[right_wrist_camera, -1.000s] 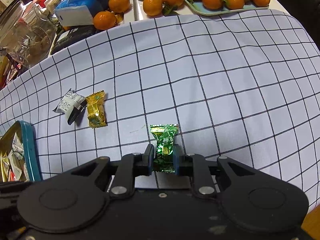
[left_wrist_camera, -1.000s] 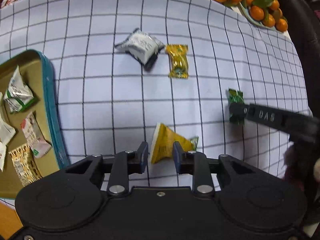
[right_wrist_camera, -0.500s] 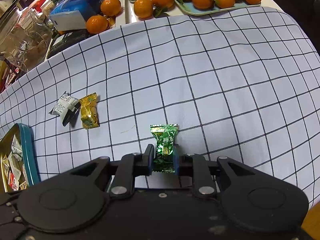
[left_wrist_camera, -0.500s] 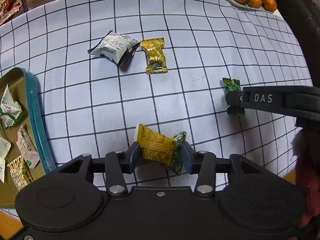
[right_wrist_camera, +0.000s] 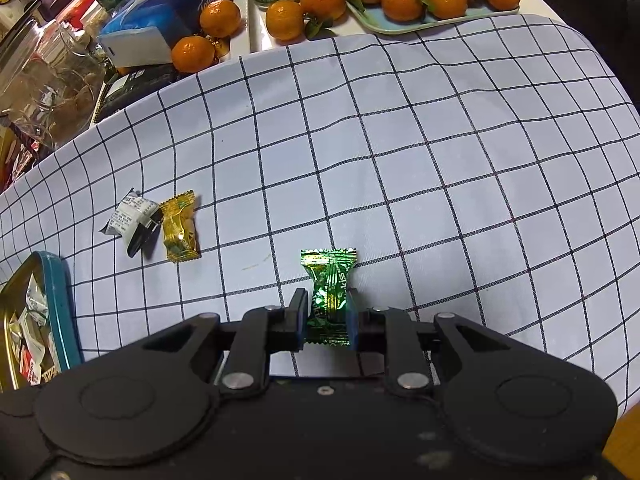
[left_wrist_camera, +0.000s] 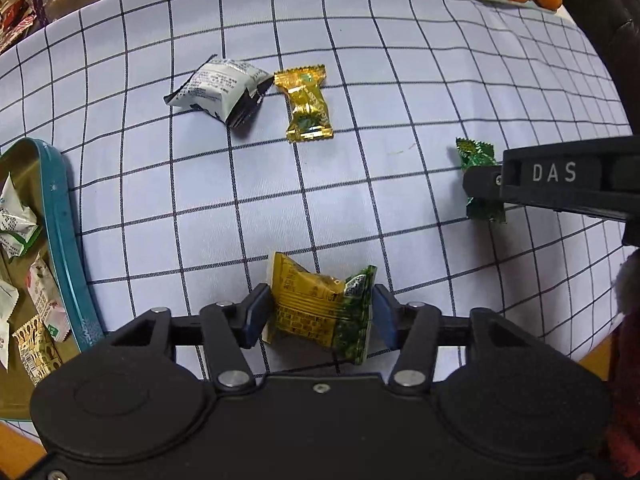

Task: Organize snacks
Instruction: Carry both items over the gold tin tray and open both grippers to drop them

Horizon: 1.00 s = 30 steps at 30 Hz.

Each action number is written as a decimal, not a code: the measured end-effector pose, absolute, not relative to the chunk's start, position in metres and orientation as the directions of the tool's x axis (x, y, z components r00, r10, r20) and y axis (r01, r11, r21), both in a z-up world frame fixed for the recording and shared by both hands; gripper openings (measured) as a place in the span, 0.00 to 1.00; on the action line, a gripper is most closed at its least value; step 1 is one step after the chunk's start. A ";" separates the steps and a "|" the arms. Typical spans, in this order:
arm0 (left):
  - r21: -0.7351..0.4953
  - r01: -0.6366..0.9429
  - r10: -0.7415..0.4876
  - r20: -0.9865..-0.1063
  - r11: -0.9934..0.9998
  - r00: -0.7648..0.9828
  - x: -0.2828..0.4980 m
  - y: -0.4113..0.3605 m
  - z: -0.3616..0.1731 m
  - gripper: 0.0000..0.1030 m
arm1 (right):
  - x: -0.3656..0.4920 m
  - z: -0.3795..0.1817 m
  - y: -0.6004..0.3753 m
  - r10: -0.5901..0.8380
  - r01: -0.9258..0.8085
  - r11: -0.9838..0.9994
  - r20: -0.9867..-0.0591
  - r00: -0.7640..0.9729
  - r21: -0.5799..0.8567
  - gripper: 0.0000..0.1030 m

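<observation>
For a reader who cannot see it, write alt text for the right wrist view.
The right tool pinches a green candy over a checked cloth. A gold candy and white packet lie left, near a teal tin.

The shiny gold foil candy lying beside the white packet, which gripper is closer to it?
Left, narrowly. The left gripper, around a yellow and green snack packet, sits directly below the gold foil candy. The right gripper, clamping a green foil candy, is further off to the side.
</observation>
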<state>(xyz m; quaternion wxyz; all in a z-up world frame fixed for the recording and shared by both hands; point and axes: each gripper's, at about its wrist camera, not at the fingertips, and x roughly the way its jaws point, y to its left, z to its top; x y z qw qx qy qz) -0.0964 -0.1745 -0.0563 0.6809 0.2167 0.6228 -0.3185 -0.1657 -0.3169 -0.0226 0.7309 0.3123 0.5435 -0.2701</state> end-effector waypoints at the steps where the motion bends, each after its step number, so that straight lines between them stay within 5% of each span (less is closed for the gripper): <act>1: -0.109 0.702 -0.172 -0.985 0.704 0.019 -0.095 -0.173 -0.054 0.51 | -0.165 -0.022 -0.316 -0.055 0.735 0.657 -0.962 0.266 0.166 0.21; 13: -0.169 0.564 -0.266 -0.959 0.808 0.093 -0.040 -0.132 -0.010 0.51 | -0.132 -0.004 -0.296 -0.055 0.721 0.662 -0.946 0.318 0.204 0.21; 30: -0.061 0.258 -0.141 -0.943 0.964 0.303 0.034 -0.020 0.031 0.51 | -0.065 0.024 -0.194 0.045 0.534 0.793 -0.904 0.426 0.292 0.21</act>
